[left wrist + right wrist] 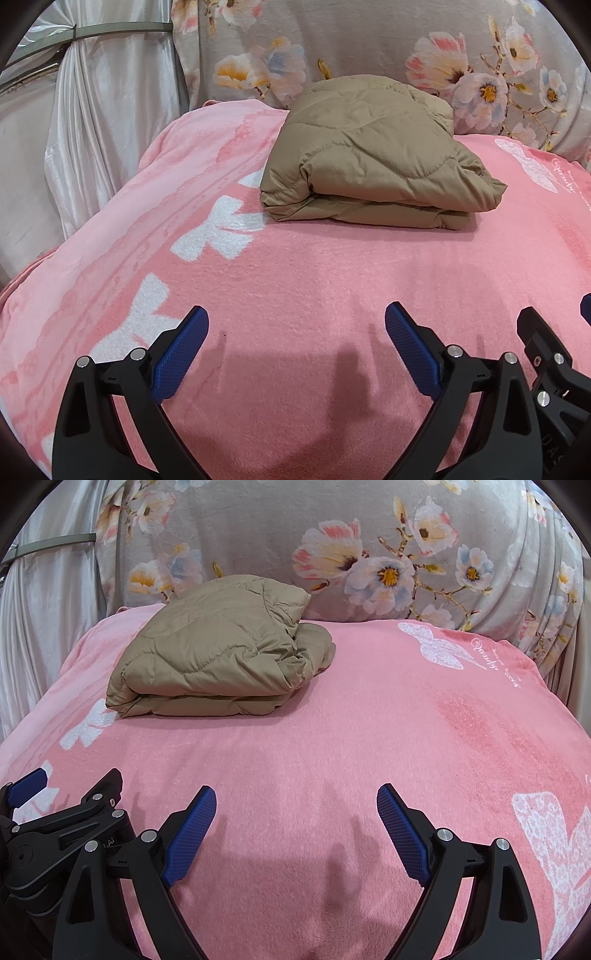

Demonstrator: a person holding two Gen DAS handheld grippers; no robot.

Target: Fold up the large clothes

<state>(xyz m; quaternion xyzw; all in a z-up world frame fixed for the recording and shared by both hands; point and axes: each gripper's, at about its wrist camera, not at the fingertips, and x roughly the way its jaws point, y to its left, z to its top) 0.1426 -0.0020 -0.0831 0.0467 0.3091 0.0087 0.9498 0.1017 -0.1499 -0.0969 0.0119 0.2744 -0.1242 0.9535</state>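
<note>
A tan quilted jacket lies folded in a thick bundle on the pink blanket, toward the far side; it also shows in the right wrist view, at the far left. My left gripper is open and empty, low over the near part of the blanket, well short of the jacket. My right gripper is open and empty too, beside the left one. The left gripper's fingers show at the right view's lower left.
A grey floral cover rises behind the bed. White satin curtain hangs at the left. The pink blanket carries white butterfly prints and drops off at the left and right edges.
</note>
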